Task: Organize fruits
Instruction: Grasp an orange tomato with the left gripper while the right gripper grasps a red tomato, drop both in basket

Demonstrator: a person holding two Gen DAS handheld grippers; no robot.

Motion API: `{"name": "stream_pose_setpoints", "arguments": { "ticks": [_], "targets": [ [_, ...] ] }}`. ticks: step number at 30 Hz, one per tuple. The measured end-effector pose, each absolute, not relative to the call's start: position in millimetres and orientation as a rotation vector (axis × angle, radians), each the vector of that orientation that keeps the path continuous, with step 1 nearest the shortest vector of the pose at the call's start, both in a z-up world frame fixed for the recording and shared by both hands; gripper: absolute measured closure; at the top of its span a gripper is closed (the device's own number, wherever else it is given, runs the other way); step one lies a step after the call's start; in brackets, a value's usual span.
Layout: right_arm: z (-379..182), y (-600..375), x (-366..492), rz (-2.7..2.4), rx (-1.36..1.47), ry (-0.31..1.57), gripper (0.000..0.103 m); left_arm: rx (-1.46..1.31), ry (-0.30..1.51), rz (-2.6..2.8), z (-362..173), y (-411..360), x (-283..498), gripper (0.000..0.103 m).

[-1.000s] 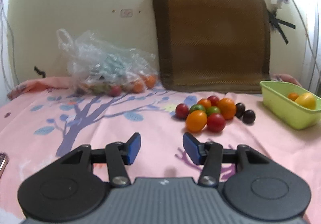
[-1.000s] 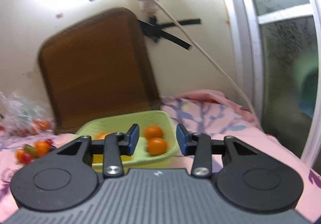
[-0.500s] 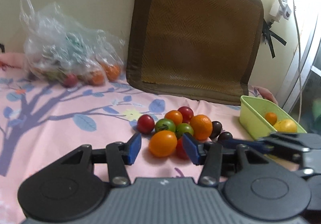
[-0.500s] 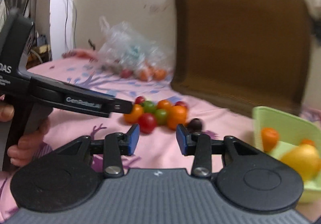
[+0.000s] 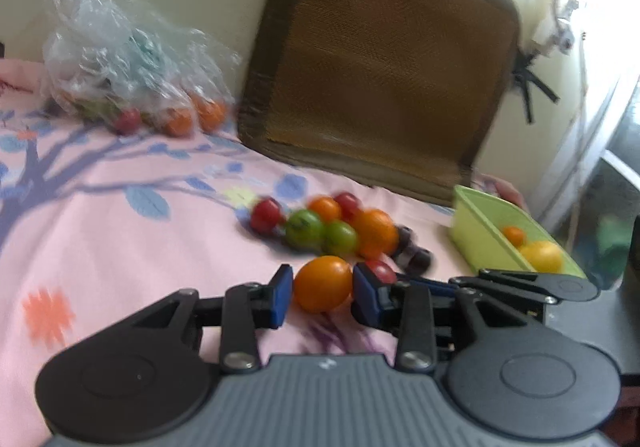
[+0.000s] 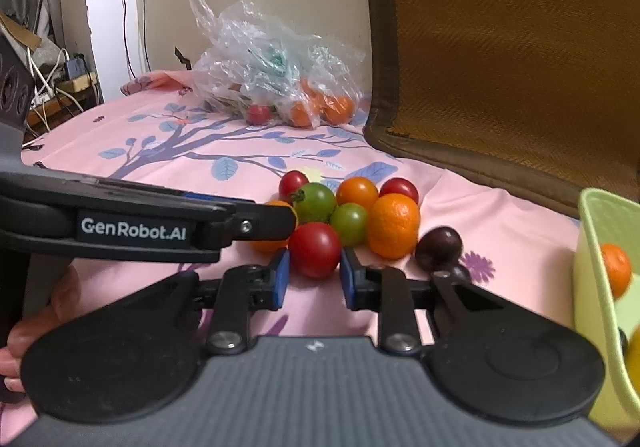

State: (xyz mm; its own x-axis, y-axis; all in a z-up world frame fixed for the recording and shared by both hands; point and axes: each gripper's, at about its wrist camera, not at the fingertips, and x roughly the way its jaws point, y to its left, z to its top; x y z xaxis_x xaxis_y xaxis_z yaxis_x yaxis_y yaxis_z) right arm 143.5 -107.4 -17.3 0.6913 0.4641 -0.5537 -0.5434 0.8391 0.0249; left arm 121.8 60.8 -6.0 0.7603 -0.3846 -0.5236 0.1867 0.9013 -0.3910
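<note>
Plainly, both grippers are crowding one pile: the left gripper [image 5: 322, 293], its jaws wide around the orange tomato [image 5: 323, 283], and the right gripper [image 6: 314, 277], its jaws wide around the red tomato [image 6: 315, 249], are risking a knock that scatters neighbouring fruit.

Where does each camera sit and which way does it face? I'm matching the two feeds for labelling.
Left wrist view: rides on the left gripper, looking forward over the pink tree-print bedsheet toward the brown woven cushion; its jaws flank an orange oval tomato.
Right wrist view: rides on the right gripper, facing the crinkled clear plastic bag; its jaws flank a round red tomato, and the person's left hand shows.
Shared: the fruit pile, bag, cushion and light green plastic tray.
</note>
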Motion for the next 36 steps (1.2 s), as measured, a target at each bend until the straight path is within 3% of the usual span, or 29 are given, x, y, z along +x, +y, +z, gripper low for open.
{"name": "stream_pose_setpoints", "arguments": {
  "ticks": [16,23,26,29,34,36],
  "targets": [
    [-22.5,-220.3,14.6,0.286,-0.164,0.481,0.073,-0.152,0.671,-0.619,-0.6,-81.8,54.3,0.069],
    [-33.0,-246.1,-3.4,0.232,-0.073,0.506,0.072,-0.077,0.654,-0.606,2.0,-99.2,46.8,0.068],
    [-33.1,-246.6,-2.9,0.231,-0.06,0.504,0.072,-0.069,0.658,-0.58,2.5,-101.2,49.3,0.059],
    [-34.3,-248.4,-2.6,0.235,-0.049,0.514,0.071,-0.074,0.662,-0.579,2.6,-103.2,53.2,0.059],
    [-34.6,-249.1,-3.7,0.237,-0.06,0.513,0.067,-0.079,0.659,-0.6,1.4,-105.0,57.8,0.069],
    [-34.6,-251.3,-3.0,0.232,-0.06,0.51,0.074,-0.08,0.659,-0.607,1.2,-104.0,59.0,0.07]
  ]
}}
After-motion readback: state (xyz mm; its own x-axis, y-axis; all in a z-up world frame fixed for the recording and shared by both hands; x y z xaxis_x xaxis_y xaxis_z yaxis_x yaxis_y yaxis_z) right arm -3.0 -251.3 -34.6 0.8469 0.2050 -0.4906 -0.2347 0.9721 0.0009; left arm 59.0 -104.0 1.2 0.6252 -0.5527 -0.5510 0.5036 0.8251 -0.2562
